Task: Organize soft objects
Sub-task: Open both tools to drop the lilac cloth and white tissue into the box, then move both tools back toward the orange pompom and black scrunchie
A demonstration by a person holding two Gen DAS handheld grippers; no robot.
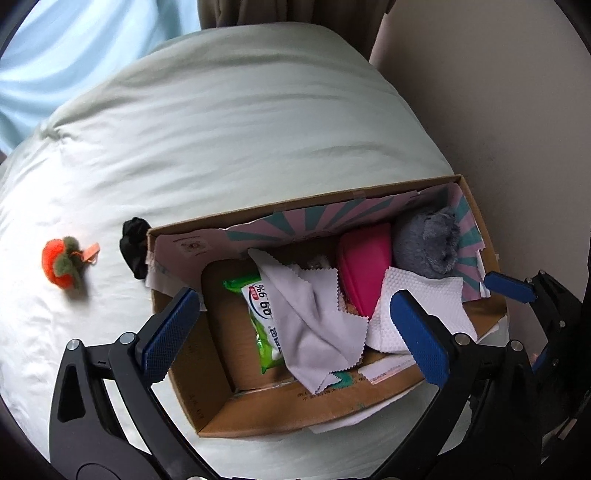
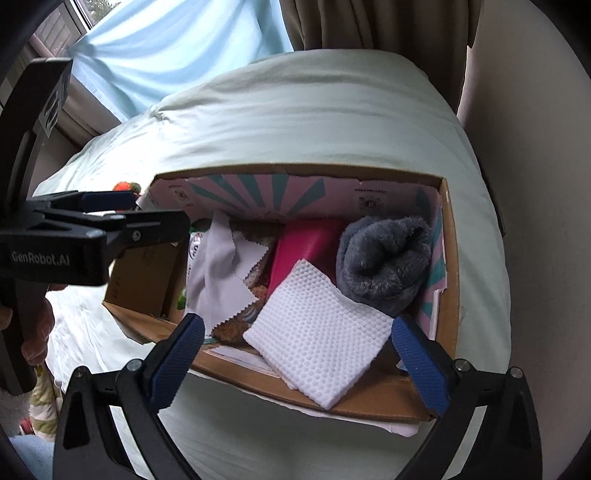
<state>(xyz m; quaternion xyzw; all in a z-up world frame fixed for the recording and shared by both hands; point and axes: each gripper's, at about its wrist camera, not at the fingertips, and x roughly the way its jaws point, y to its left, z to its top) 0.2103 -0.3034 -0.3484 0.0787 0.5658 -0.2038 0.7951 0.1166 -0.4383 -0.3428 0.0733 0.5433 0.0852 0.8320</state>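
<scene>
An open cardboard box sits on a pale green bed. It holds a grey fluffy sock roll, a pink pouch, a grey zigzag-edged cloth, a white embossed paper towel and a green wipes pack. My left gripper is open above the box. My right gripper is open over the towel at the box's near wall. An orange felt fruit and a black soft item lie on the bed left of the box.
The bed cover stretches beyond the box. A beige wall borders the right. Light blue curtain and brown curtain hang behind. The right gripper's side shows in the left wrist view; the left gripper shows in the right wrist view.
</scene>
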